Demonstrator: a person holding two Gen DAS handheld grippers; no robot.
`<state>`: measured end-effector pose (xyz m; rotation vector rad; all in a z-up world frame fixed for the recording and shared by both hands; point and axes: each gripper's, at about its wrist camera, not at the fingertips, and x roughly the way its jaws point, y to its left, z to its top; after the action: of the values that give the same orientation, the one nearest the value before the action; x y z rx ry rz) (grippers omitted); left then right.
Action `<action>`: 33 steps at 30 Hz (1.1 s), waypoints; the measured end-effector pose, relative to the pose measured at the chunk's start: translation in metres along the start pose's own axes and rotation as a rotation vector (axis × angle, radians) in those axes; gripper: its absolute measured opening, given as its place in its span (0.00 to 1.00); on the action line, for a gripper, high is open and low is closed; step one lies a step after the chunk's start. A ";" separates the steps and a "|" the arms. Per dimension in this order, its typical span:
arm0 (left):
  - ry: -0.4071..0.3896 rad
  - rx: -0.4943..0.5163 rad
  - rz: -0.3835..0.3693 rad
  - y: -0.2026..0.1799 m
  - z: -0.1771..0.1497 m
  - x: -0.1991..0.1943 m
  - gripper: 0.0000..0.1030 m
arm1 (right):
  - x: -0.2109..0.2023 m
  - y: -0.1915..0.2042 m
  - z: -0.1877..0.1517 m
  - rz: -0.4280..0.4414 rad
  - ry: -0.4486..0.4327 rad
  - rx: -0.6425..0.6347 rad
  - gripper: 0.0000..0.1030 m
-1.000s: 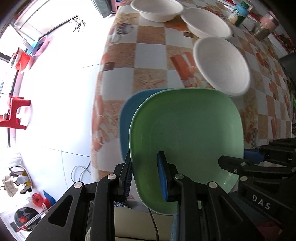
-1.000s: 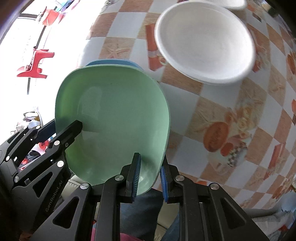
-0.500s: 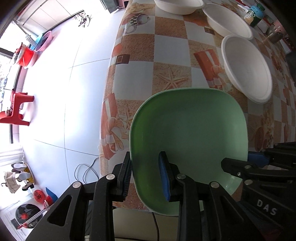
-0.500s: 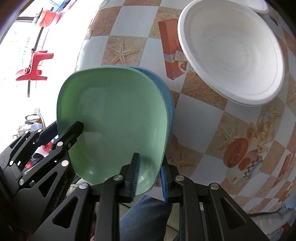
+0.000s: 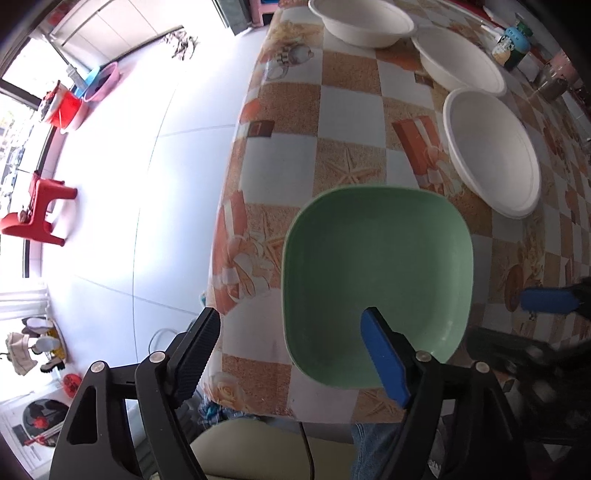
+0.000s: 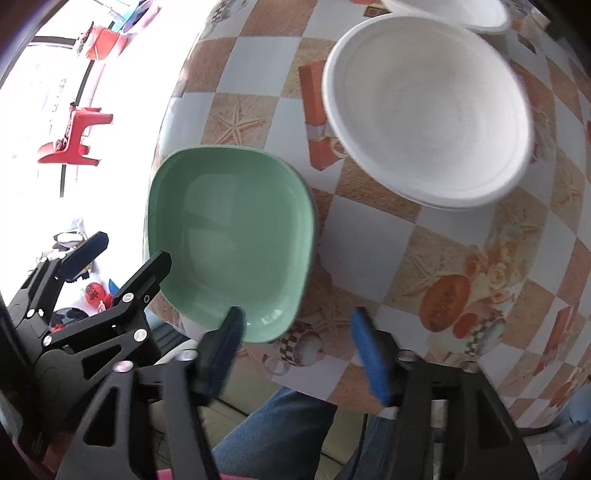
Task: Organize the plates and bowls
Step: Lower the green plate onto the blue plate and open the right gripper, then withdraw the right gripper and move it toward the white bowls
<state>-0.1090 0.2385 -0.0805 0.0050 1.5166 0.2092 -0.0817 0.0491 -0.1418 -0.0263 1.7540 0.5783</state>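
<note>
A green square plate lies flat near the table's front-left corner, also in the right wrist view. A thin dark-blue edge under its right side suggests the blue plate beneath, mostly hidden. My left gripper is open, its jaws astride the plate's near-left edge without touching it. My right gripper is open just off the plate's near-right corner. A white bowl sits behind the plate, also in the right wrist view. Two more white bowls stand farther back.
The checked tablecloth ends close on the left and front, with white floor beyond. Bottles and jars stand at the back right. A red stool is on the floor. The person's jeans are below the table edge.
Both grippers have opened and let go of the green plate, which now rests on the blue plate. Both have drawn back a little.
</note>
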 end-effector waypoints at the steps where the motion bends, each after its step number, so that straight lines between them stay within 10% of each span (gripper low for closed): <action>1: -0.007 -0.002 0.003 -0.002 0.000 0.000 0.80 | -0.004 -0.003 -0.003 0.005 -0.012 0.001 0.86; 7: -0.049 -0.013 -0.059 -0.013 -0.001 -0.008 1.00 | -0.018 -0.026 -0.017 0.003 -0.059 0.056 0.86; 10: -0.048 0.004 -0.087 -0.022 0.004 -0.011 1.00 | -0.022 -0.035 -0.021 -0.001 -0.082 0.080 1.00; 33: -0.030 0.074 -0.124 -0.075 0.039 -0.035 1.00 | -0.068 -0.100 -0.016 -0.043 -0.164 0.234 1.00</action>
<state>-0.0622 0.1651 -0.0535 -0.0262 1.4891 0.0536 -0.0462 -0.0636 -0.1136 0.1422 1.6465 0.3316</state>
